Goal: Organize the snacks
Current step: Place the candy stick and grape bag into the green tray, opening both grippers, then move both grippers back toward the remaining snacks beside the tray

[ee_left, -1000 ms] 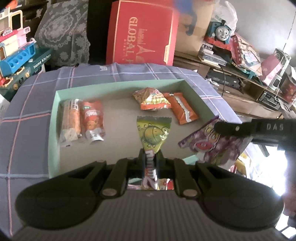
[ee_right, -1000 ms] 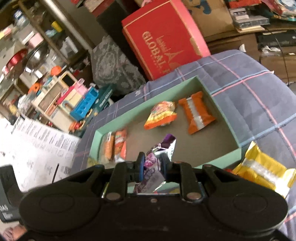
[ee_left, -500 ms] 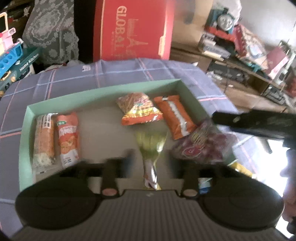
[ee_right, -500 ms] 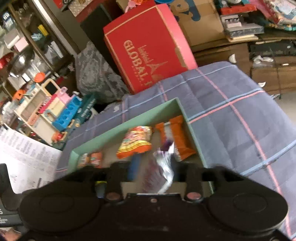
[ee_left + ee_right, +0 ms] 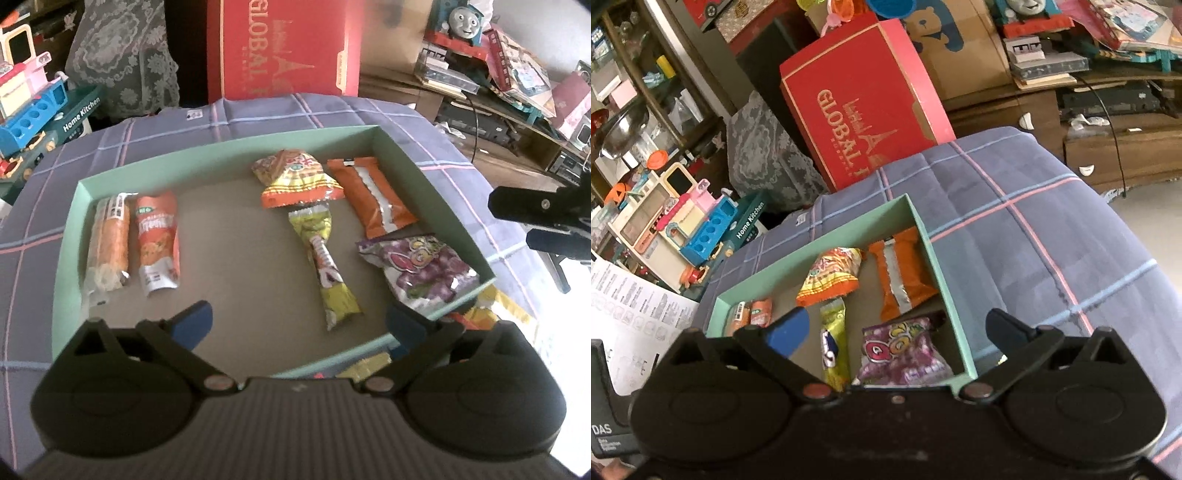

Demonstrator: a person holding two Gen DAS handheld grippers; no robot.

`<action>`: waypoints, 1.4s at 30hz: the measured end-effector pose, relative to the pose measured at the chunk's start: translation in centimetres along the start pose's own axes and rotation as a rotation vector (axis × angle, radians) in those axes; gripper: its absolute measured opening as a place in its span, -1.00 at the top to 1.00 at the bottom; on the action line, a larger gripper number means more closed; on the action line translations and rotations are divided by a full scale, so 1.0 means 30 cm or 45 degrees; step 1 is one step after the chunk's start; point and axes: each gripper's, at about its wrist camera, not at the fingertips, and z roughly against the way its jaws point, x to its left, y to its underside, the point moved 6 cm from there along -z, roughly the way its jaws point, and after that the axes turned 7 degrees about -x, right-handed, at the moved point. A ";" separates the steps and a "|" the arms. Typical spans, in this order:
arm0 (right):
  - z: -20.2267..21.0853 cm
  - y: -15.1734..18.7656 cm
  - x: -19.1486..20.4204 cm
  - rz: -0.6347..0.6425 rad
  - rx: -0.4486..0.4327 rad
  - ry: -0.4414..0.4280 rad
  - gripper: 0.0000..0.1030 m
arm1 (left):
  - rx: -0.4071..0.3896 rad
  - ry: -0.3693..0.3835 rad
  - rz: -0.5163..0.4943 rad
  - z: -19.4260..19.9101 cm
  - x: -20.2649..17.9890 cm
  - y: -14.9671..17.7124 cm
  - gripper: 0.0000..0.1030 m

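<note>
Six snack packets inside a mint-green tray (image 5: 436, 192).
Left gripper (image 5: 299, 319) and right gripper (image 5: 897, 328) both spread wide, empty, above the tray's near edge.

The yellow snack packs (image 5: 480, 317) outside the green tray (image 5: 436, 206) are mostly hidden behind its near wall and the left gripper (image 5: 299, 317) body. In the right wrist view, the purple candy bag (image 5: 905, 354) and yellow-green stick pack (image 5: 834, 347) get cut off at the bottom by the right gripper (image 5: 897, 328).

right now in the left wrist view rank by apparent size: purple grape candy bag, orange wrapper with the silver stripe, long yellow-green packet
1. purple grape candy bag, though it lies nearest the camera
2-3. orange wrapper and yellow-green packet look alike: one wider, one longer
</note>
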 end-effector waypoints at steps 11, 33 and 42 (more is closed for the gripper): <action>0.178 0.063 -0.081 -0.006 -0.018 0.015 -1.00 | 0.022 0.049 -0.059 0.119 -0.108 0.134 -1.00; 0.228 0.285 -0.226 -0.161 0.083 0.022 -1.00 | 0.150 -0.002 -0.069 0.120 -0.169 0.403 -1.00; 0.240 0.314 -0.262 -0.196 0.084 0.031 -1.00 | 0.177 0.005 -0.052 0.089 -0.172 0.428 -1.00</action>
